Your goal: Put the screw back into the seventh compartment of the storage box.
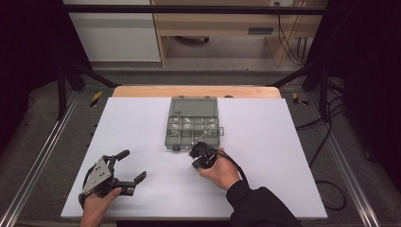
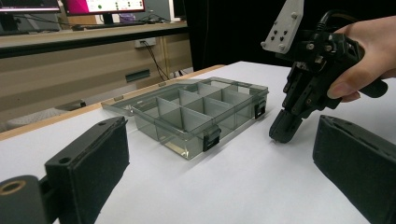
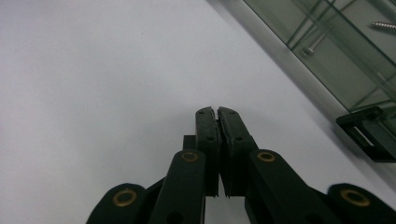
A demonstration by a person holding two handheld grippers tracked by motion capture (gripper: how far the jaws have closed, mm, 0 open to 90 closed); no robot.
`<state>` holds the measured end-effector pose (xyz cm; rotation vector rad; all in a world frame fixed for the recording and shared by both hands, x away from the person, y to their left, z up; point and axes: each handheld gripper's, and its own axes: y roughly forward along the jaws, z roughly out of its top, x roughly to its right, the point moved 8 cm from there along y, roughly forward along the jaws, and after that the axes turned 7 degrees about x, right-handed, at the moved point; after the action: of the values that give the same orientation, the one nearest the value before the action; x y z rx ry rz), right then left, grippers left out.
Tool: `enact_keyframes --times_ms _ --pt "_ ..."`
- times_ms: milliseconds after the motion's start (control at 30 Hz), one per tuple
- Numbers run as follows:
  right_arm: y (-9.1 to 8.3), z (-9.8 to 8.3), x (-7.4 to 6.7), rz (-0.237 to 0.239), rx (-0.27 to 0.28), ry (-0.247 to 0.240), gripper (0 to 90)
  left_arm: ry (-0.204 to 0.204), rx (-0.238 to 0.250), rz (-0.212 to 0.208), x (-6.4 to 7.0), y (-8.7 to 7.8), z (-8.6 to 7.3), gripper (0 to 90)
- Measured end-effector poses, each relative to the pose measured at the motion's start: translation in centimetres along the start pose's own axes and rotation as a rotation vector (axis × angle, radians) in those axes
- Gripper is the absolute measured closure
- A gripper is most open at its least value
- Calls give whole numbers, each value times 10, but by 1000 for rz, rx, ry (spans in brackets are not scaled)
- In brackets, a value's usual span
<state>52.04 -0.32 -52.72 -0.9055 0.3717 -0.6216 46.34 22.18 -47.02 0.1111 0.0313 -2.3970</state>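
Right tool (image 1: 197,156) pinched closed, empty, tip down on tabletop (image 1: 265,156) at the box's (image 1: 193,124) 6 o'clock edge, likely poised for a latch. Left tool (image 1: 132,166) wide open, empty, idle at 8 o'clock.

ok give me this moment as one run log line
left gripper: open, clear of box | right gripper: shut, empty, tips down by latch | organizer box: lid open, screws inside
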Motion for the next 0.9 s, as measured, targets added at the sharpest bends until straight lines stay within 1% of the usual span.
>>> enact_keyframes --times_ms 167,233,300,333,433,500,533,600,667,733,800,900 --pt "0 0 -1 -3 -3 -9 877 0 1 0 0 0 0 34" --pt "-1 0 1 -2 2 -19 878 0 2 1 0 0 0 34" --pt "-2 1 3 -7 10 -17 878 -1 3 0 0 0 0 34" --pt "-4 1 2 -11 10 3 878 -1 3 0 0 0 0 34" --pt "-7 3 5 -11 23 0 878 -1 4 0 0 0 0 34" --pt "-10 3 5 -6 31 18 878 -1 6 1 0 0 1 34" --pt "-11 4 7 -11 33 17 878 -1 5 1 0 0 1 34" --pt "-13 5 7 -7 52 31 878 -1 5 1 0 0 1 34" --pt "-16 7 10 -16 64 24 878 -1 4 -1 0 0 0 34" --pt "-19 9 10 -19 81 41 878 -1 5 -1 0 0 1 34" --pt "-22 10 13 -32 94 37 878 -2 5 0 0 0 1 34" --pt "-27 14 15 -42 121 59 878 -1 5 -1 0 0 1 34"
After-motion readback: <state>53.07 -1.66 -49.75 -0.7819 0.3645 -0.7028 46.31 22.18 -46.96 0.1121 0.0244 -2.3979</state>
